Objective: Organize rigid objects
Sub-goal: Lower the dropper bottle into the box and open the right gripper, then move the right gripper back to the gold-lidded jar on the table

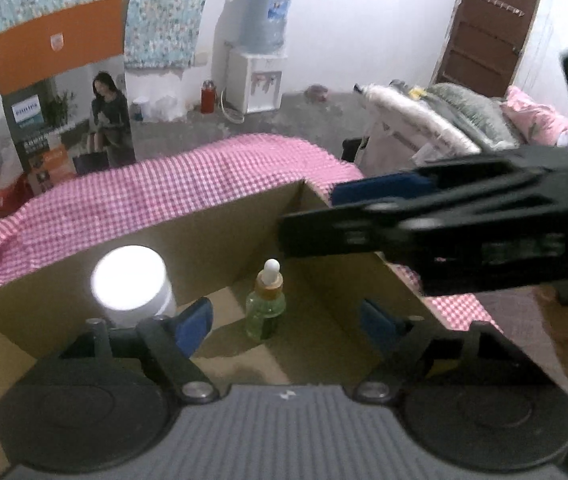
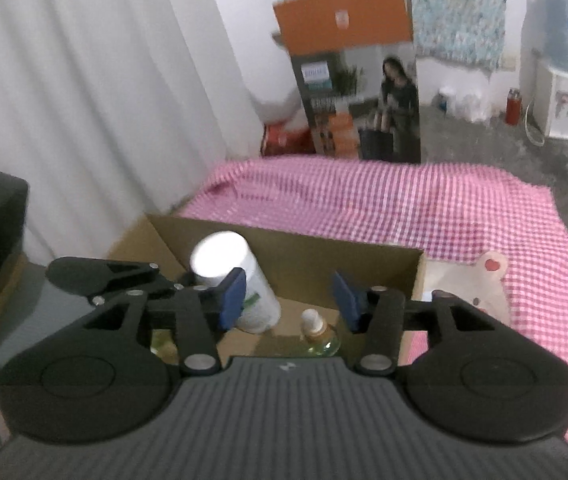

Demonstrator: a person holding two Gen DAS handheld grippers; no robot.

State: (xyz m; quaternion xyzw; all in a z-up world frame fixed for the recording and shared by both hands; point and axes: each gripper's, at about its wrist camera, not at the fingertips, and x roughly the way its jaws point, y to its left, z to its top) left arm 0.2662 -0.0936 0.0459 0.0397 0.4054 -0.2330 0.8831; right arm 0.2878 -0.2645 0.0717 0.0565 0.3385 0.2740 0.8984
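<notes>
Two blue-padded fingers of the left gripper [image 1: 284, 320] stand spread apart just above the open box [image 1: 212, 240], released and grasping nothing. Going left to right inside that box, one white jar [image 1: 132, 286] with a bright round lid stands upright near the back-left wall, and one small green dropper bottle [image 1: 266, 302] with a white bulb stands upright on the floor of the box, well right of the jar and apart from it. The bottle sits between the two left fingers in the left wrist view, touching neither. From the right edge of that view the right gripper [image 1: 347, 208] reaches in over the box's right wall; there its fingers are seen side-on.

In the right wrist view the right gripper [image 2: 289, 300] has its fingers wide apart too, empty. The jar [image 2: 240, 280] shows just behind the left pad, and the bottle [image 2: 317, 334] lies low between the pads, partly hidden by the gripper body. The box [image 2: 291, 248] rests on a desk covered with one pink checked cloth [image 2: 403, 208]. Just right of the box lies one pale flat item with a red heart mark [image 2: 483, 284]; what it is cannot be told.

Behind the desk stand one tall printed carton [image 2: 363, 112], one red flask [image 2: 512, 106] and one water dispenser [image 2: 559, 80].
</notes>
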